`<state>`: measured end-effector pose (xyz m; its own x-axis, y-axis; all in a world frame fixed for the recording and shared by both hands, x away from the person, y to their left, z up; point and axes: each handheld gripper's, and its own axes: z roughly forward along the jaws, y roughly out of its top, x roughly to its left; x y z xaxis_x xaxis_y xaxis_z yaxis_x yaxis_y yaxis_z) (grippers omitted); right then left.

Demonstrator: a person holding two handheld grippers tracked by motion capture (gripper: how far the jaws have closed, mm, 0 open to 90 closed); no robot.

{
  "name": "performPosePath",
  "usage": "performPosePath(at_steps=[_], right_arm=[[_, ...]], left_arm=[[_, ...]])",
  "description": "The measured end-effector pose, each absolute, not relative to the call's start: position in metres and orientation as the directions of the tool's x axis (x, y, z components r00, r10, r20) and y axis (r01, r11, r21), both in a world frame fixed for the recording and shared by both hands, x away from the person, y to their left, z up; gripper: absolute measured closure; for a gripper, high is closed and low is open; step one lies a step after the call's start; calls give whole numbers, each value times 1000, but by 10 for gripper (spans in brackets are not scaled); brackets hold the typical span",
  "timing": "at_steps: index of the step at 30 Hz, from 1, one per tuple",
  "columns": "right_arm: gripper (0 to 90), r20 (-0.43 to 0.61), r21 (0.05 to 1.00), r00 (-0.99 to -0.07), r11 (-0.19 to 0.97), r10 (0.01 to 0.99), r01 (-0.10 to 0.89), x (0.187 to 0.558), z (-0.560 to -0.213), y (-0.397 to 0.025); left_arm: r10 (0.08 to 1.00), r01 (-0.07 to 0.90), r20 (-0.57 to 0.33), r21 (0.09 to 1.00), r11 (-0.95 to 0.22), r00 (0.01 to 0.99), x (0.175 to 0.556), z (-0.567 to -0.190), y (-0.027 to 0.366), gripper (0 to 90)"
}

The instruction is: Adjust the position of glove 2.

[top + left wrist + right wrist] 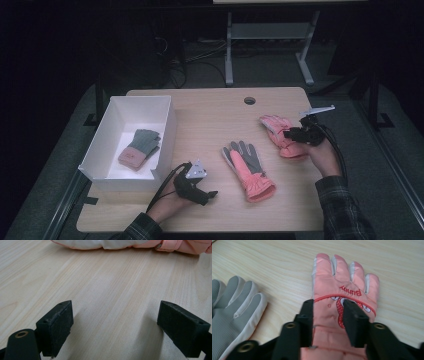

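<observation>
The right gripper has its two black jaws closed in on the back of the pink glove, pinching a fold of padded fabric just below the embroidered word and the cartoon patch. The jaws sit narrow, with cloth bunched between them. In the high view this glove lies at about two o'clock on the wooden table, fingers pointing towards the far edge, with the right gripper over its cuff half.

The left gripper stands wide open and holds nothing; its jaws hover over bare wood, with the padded side of the second glove across the top of its view. From above, the left gripper rests at about seven o'clock, pointing towards that second glove, which lies palm up, grey grip side showing, near the table's centre.

At nine o'clock stands a white box with a knitted grey-and-pink mitten inside.

The pink glove looks light, soft and quilted, so it will likely sag and fold when lifted. Its shell may be slick; a deep bite on the thicker back or cuff seems safer than the thin fingers.
</observation>
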<state>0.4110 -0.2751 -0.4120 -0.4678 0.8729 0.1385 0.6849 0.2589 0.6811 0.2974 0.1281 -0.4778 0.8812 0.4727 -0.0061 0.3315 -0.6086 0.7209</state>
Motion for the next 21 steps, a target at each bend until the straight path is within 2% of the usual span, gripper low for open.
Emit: performPosePath(at_steps=[1,6,9,13,15,19,21], right_arm=[[564,146,674,-467,258,872,692,415,-413,-275],[571,152,649,-446,251,882,718,427,-427,-273],[589,180,629,-438,239,881,740,432,-434,-273],[612,165,596,-437,263,884,758,435,-445,-269],[645,150,588,-438,276,886,760,436,-447,-268],[796,133,588,-449,294,884,753,436,-449,-267],[843,126,595,-455,300,882,746,436,-449,-267]], left_arm=[[472,330,-5,721,-610,882,298,-478,128,126],[472,330,-5,721,-610,882,297,-478,128,126],[472,330,-5,721,-609,882,297,-478,128,126],[473,332,-6,721,-609,881,297,-478,128,126],[472,330,-4,719,-611,882,297,-478,128,126],[472,331,-4,719,-611,882,297,-478,128,126],[472,331,-4,719,-611,882,297,-478,128,126]])
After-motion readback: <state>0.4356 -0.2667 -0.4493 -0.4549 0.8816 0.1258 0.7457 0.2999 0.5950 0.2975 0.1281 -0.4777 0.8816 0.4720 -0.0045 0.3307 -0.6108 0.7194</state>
